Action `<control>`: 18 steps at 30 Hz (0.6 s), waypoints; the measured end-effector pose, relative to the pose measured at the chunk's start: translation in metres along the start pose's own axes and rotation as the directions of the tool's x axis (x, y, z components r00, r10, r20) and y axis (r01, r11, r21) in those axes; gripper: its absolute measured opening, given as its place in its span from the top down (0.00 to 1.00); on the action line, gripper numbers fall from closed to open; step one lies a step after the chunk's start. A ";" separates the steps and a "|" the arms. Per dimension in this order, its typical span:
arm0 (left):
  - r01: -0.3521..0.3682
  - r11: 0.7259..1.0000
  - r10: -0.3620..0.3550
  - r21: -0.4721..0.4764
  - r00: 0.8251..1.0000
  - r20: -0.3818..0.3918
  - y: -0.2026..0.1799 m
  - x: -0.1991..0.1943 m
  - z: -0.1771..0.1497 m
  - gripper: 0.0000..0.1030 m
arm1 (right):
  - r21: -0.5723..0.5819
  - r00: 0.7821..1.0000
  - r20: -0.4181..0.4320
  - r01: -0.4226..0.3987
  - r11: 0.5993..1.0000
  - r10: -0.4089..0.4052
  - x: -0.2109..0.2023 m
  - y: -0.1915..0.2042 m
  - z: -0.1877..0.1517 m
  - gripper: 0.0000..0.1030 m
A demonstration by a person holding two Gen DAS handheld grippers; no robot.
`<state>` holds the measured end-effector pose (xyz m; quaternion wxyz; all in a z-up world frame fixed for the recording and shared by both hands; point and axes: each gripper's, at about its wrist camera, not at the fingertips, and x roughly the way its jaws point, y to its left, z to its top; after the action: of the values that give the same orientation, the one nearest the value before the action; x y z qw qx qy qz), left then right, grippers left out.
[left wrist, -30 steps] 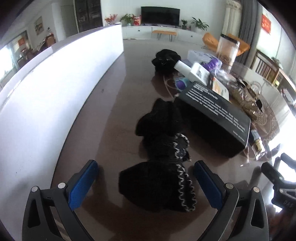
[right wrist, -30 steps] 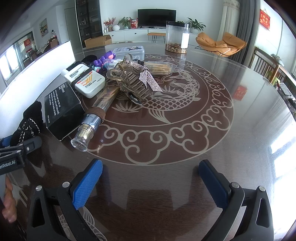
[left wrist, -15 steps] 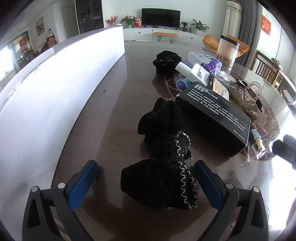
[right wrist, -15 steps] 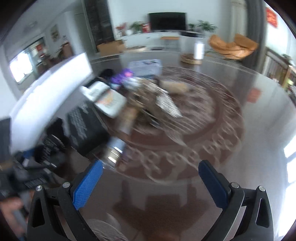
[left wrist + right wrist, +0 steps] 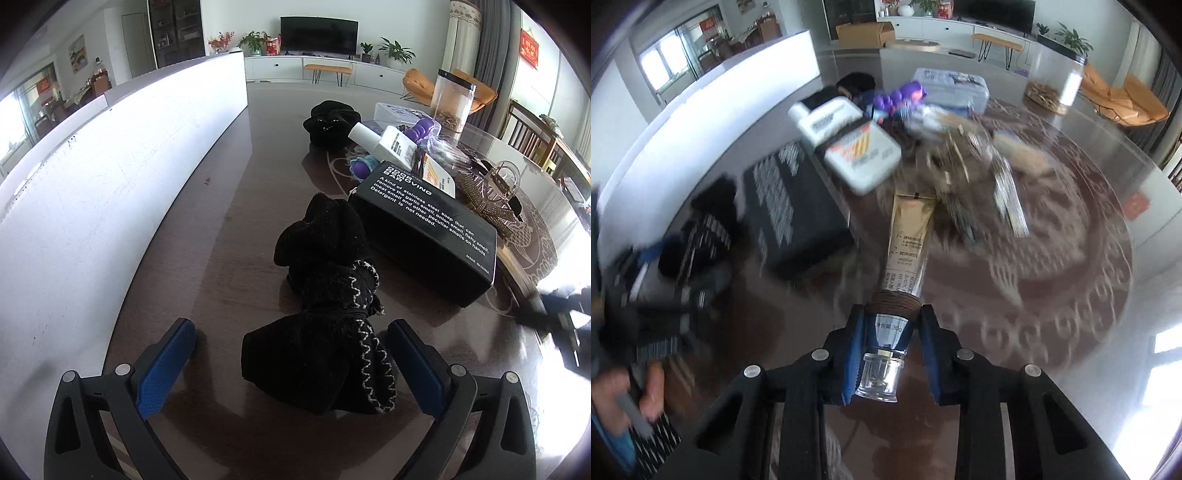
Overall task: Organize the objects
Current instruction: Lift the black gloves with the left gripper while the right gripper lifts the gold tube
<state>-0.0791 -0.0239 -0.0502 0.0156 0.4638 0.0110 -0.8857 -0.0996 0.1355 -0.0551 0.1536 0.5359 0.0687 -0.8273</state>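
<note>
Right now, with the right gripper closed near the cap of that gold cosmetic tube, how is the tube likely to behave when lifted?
The right gripper holds the gold tube by its glossy neck above the clear cap, so it may slip. The long body sticks out ahead unsupported and will probably droop or swing. Being round, it would likely roll if dropped on the table.

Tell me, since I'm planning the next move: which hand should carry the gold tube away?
Right. The right gripper is shut on the gold tube; the left gripper stands open around the black cloth.
</note>
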 end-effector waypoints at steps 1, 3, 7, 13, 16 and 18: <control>0.000 1.000 0.000 -0.001 1.000 -0.001 0.000 0.000 0.000 0.00 | 0.007 1.000 -0.006 0.002 1.000 -0.002 -0.005 0.000 -0.011 0.71; -0.004 1.000 0.004 0.003 1.000 0.000 0.000 -0.002 -0.001 0.00 | 0.026 1.000 -0.023 0.002 1.000 -0.001 -0.018 -0.003 -0.035 0.71; 0.019 0.999 -0.019 0.039 1.000 -0.003 -0.002 -0.006 -0.008 0.00 | 0.036 0.997 -0.070 0.031 0.999 -0.028 -0.033 -0.009 -0.046 0.52; 0.062 0.992 -0.058 0.108 0.997 -0.041 0.001 -0.008 0.006 0.38 | 0.016 0.984 -0.179 0.025 1.000 -0.022 -0.016 -0.008 -0.017 0.53; 0.093 0.990 -0.092 0.110 0.996 -0.015 0.008 -0.019 0.005 0.73 | -0.017 0.980 -0.184 0.072 0.997 -0.074 -0.012 -0.008 -0.010 0.75; 0.138 0.987 -0.140 0.077 0.990 0.020 0.017 -0.034 0.000 0.73 | 0.047 0.986 -0.165 0.034 0.998 -0.026 -0.021 -0.017 -0.011 0.75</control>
<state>-0.0592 -0.0402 -0.0218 -0.0636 0.4508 0.0099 -0.8903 -0.0874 0.1581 -0.0410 0.1214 0.6048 0.0688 -0.7840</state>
